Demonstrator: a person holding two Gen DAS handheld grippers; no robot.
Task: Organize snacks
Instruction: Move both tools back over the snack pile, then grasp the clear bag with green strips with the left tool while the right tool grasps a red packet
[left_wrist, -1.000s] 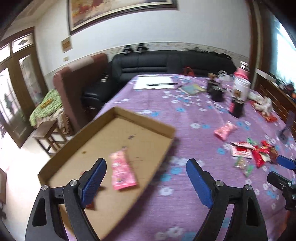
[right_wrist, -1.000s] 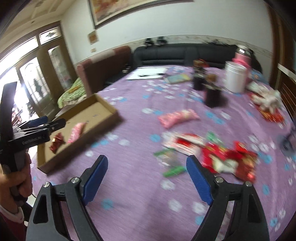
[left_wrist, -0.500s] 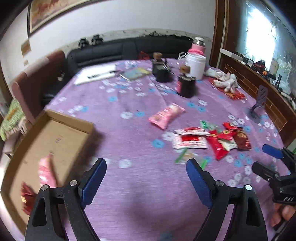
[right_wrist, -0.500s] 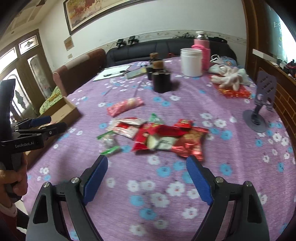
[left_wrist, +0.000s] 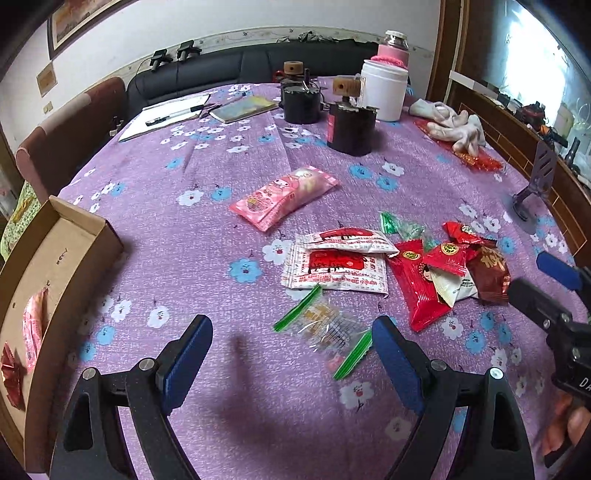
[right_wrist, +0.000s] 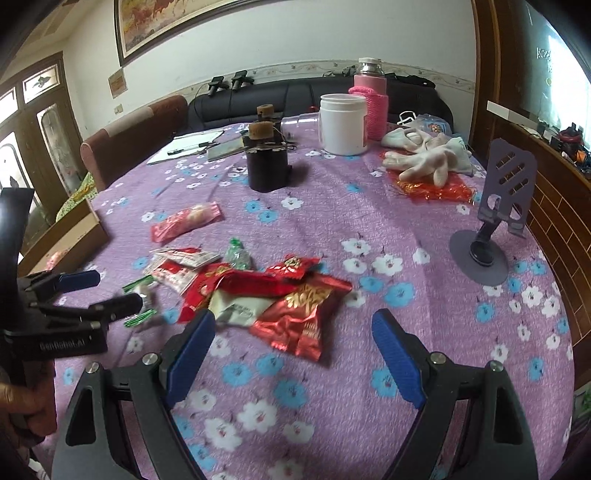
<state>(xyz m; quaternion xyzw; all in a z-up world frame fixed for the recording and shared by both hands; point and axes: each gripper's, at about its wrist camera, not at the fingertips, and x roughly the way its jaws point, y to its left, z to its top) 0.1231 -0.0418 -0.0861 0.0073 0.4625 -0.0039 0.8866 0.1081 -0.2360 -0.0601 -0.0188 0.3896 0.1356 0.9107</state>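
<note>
Cardboard box (left_wrist: 79, 236) holds a pink packet (left_wrist: 32, 328) (red wrapper beside it); both tongs gape, empty.

One pink snack packet (left_wrist: 283, 196) on the cloth, two white-and-red sachets (left_wrist: 338, 264), two dark jars (left_wrist: 351, 125)

Home living room: black sofa (left_wrist: 229, 66), framed painting (right_wrist: 177, 22), flowered purple tablecloth (left_wrist: 221, 166).

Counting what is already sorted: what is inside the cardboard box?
In the left wrist view the cardboard box holds a pink packet and a red wrapper. The frame edge cuts off the rest of its floor.
</note>
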